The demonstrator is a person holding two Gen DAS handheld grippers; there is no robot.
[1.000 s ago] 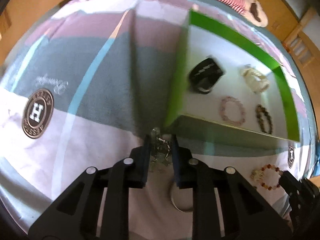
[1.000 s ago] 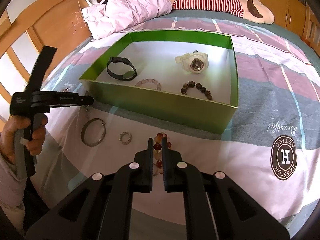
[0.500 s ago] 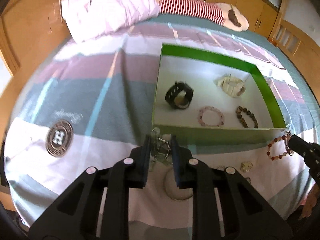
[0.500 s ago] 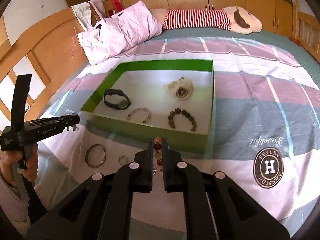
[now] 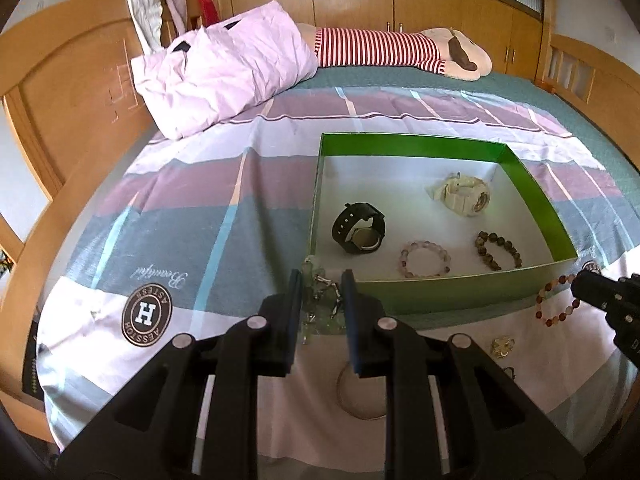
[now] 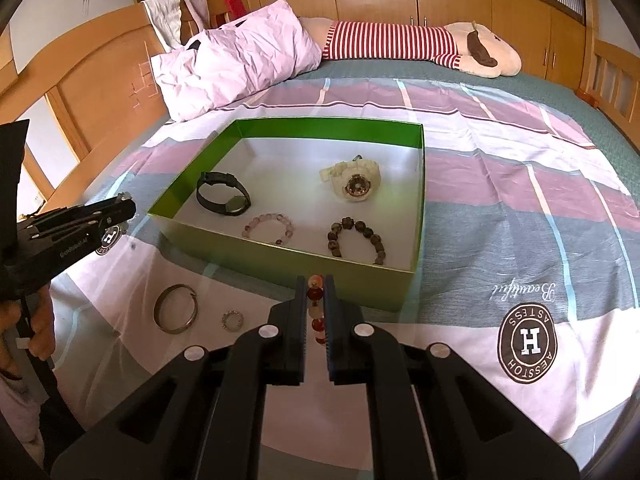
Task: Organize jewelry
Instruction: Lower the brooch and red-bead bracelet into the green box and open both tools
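Note:
A green box [image 5: 440,294] [image 6: 280,254] with a white floor lies on the bed. It holds a black watch [image 5: 359,228] [image 6: 223,193], a cream watch [image 5: 464,195] [image 6: 352,181], a pink bead bracelet [image 5: 425,258] [image 6: 268,228] and a brown bead bracelet [image 5: 498,250] [image 6: 356,238]. My left gripper [image 5: 322,284] is shut on a pale green and silver chain bracelet [image 5: 320,300], lifted before the box's near left corner. My right gripper [image 6: 316,292] is shut on a red and white bead bracelet [image 6: 315,308] [image 5: 556,300], lifted before the box's near wall.
On the sheet before the box lie a silver bangle [image 6: 176,308] [image 5: 360,396] and a small ring [image 6: 233,320] [image 5: 502,346]. A pink pillow [image 5: 216,76] and a striped plush toy [image 5: 400,50] lie at the far end. A wooden bed frame [image 5: 52,120] runs along the left.
Both grippers have risen and drawn back from the bed with their bracelets held, so the box looks smaller and farther. The red bead bracelet left the sheet.

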